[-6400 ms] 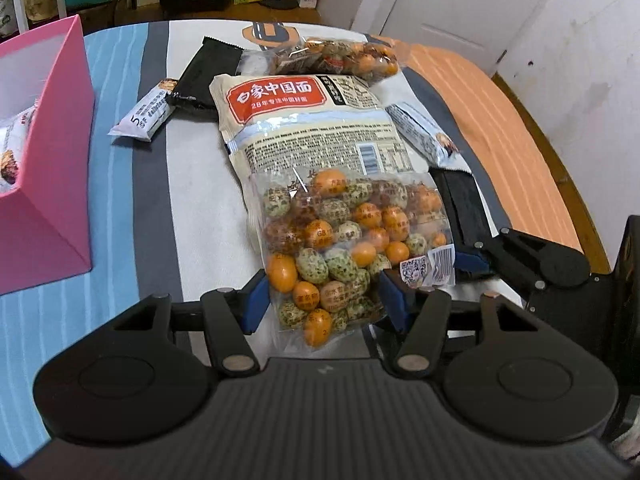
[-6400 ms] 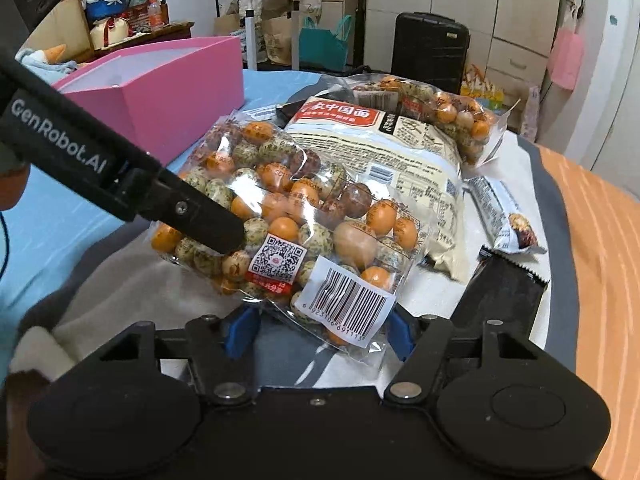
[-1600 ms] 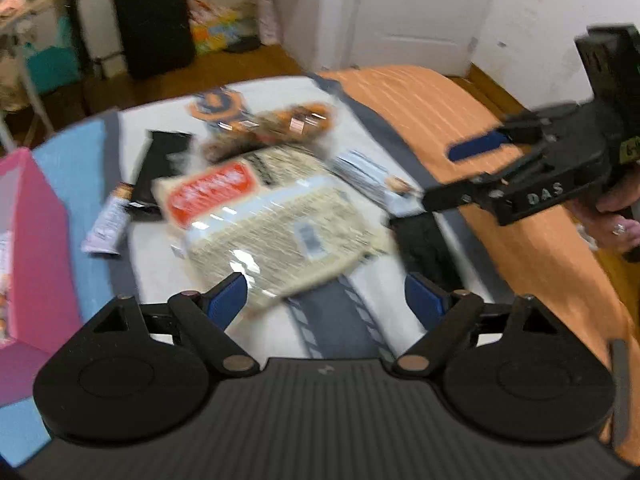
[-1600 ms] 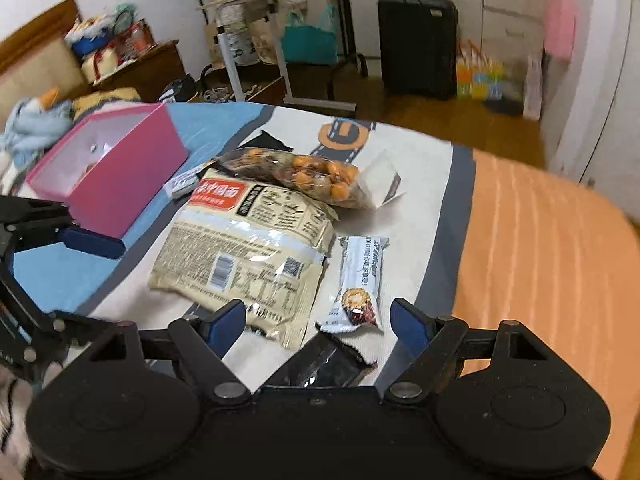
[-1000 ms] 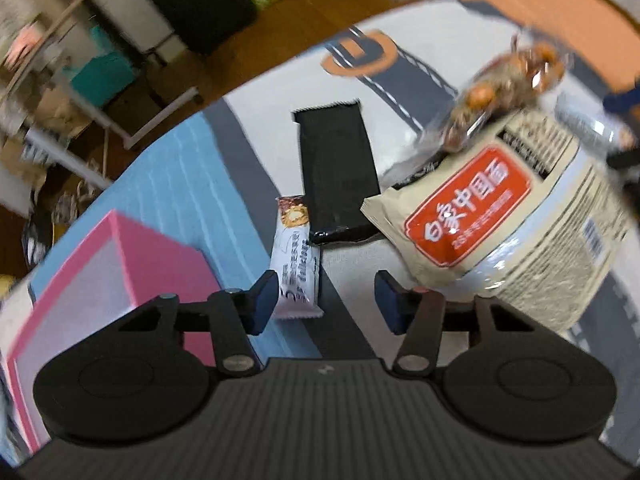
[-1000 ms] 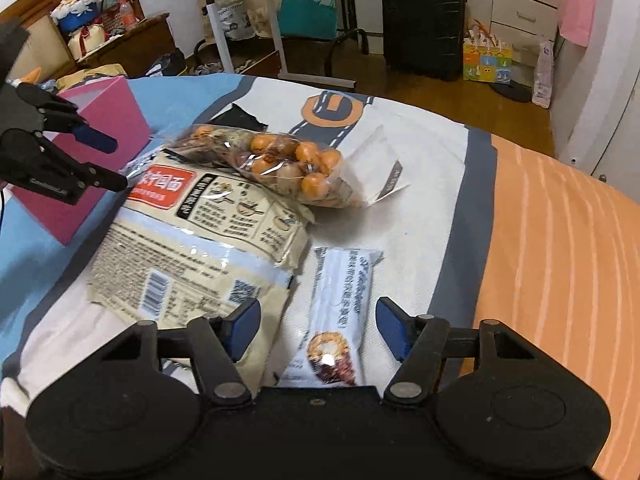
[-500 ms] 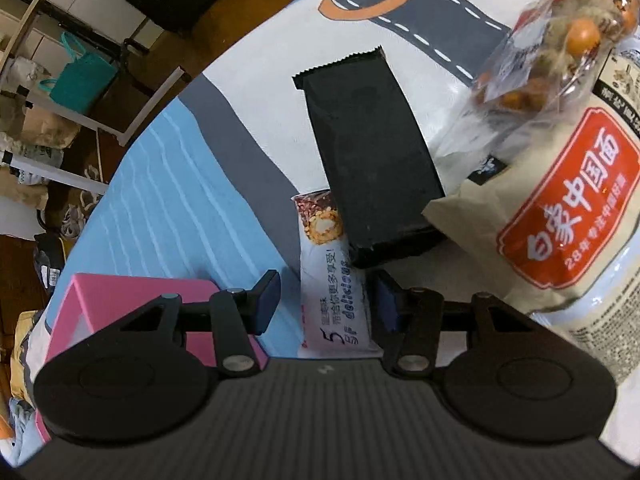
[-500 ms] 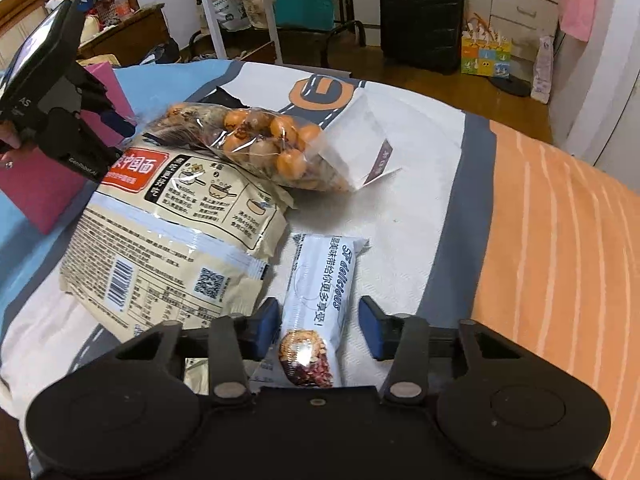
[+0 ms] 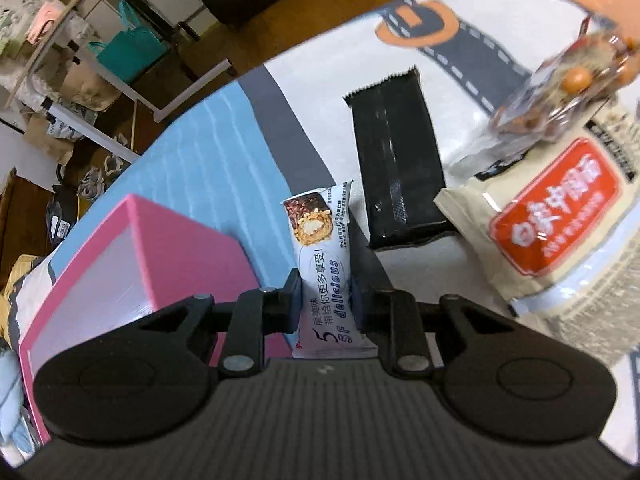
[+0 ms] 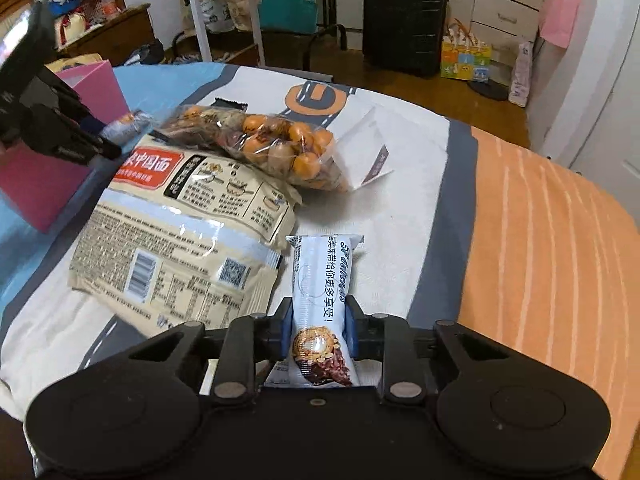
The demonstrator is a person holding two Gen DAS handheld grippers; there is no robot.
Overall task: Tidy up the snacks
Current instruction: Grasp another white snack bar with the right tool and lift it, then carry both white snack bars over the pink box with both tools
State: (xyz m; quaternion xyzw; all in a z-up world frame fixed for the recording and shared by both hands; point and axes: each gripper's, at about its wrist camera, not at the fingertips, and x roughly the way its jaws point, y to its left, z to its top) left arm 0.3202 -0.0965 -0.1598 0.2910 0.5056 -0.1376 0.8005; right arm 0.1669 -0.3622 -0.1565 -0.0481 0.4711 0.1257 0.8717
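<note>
Evidently midway: left tongs (image 9: pixel 325 300) and right tongs (image 10: pixel 317 324) each clamp a snack bar (image 9: pixel 323 264) — noodle pack (image 10: pixel 188 232), nut bag (image 10: pixel 264 148), seemingly black packet (image 9: pixel 396 172) remain outside pink box (image 9: pixel 132 268).

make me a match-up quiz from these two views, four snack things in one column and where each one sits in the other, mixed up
Things:
1. white wrapped snack bar with its cake picture at the far end
2. black foil packet
3. clear bag of orange and speckled coated nuts
4. pink open box

Places:
A. lying partly on the big beige noodle bag
B. flat on the cloth, just past the left tool
C. pinched in the left tool
D. on the blue striped cloth, left of the left tool

Pairs: 1-C, 2-B, 3-A, 4-D
</note>
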